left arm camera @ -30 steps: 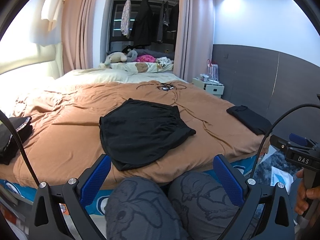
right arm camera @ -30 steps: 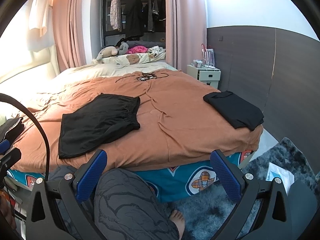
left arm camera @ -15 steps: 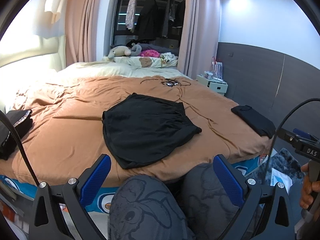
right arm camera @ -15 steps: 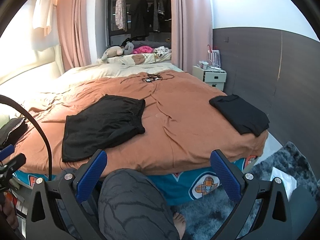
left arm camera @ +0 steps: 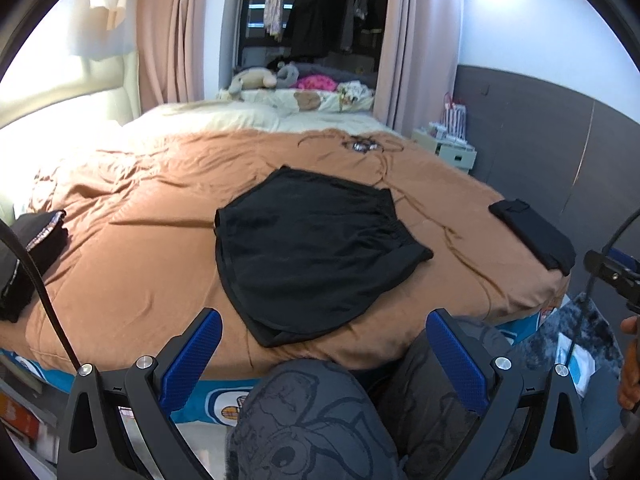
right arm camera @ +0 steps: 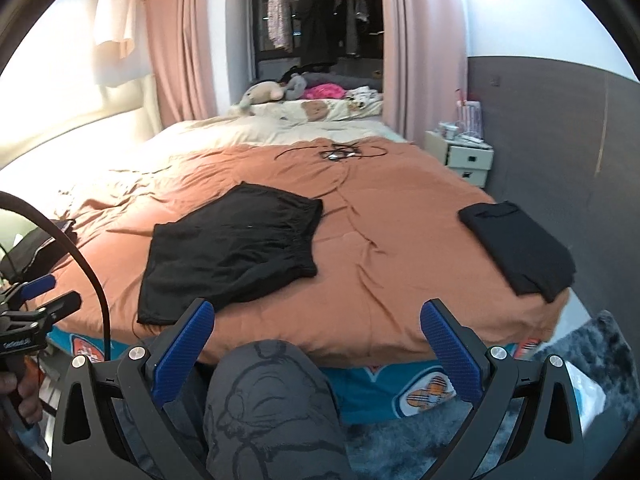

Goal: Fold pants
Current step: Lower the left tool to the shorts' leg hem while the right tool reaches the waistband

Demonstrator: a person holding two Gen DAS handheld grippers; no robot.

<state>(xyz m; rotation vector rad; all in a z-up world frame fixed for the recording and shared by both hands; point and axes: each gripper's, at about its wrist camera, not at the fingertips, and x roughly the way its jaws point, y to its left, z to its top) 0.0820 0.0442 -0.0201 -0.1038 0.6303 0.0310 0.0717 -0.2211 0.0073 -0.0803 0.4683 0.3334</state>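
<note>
A pair of black shorts (left arm camera: 316,248) lies spread flat on the brown bedspread (left arm camera: 152,240) of the bed, near the near edge and a little toward its left side, waistband turned to the right and leg openings to the left and near edge; the cloth is mostly smooth, with gathers along the waistband; in the right wrist view the same shorts (right arm camera: 236,252) sit left of the middle of the bed, with one hem corner close to the near edge

The left hand-held gripper (left arm camera: 320,344) hangs in front of the near edge of the bed, short of the shorts and touching nothing, its blue-padded fingers (left arm camera: 192,356) spread wide apart; the right hand-held gripper (right arm camera: 316,340) is likewise held off the bed with its fingers (right arm camera: 450,344) wide apart and nothing between them; the person's knees in grey patterned trousers (left arm camera: 312,412) fill the bottom of both views, just before the bed's near edge

A folded black garment (right arm camera: 520,252) rests at the near right corner of the bed, well apart from the shorts; a darker pile of clothes (left arm camera: 28,256) sits at the left edge; a tangle of black cable (right arm camera: 340,152) lies toward the far end of the brown bedspread, and beyond it are pale pillows (left arm camera: 224,120) and a soft toy (right arm camera: 262,94); a white bedside cabinet (right arm camera: 466,156) stands beside the far right side of the bed; a shaggy grey rug (right arm camera: 600,344) covers the floor at the near right
</note>
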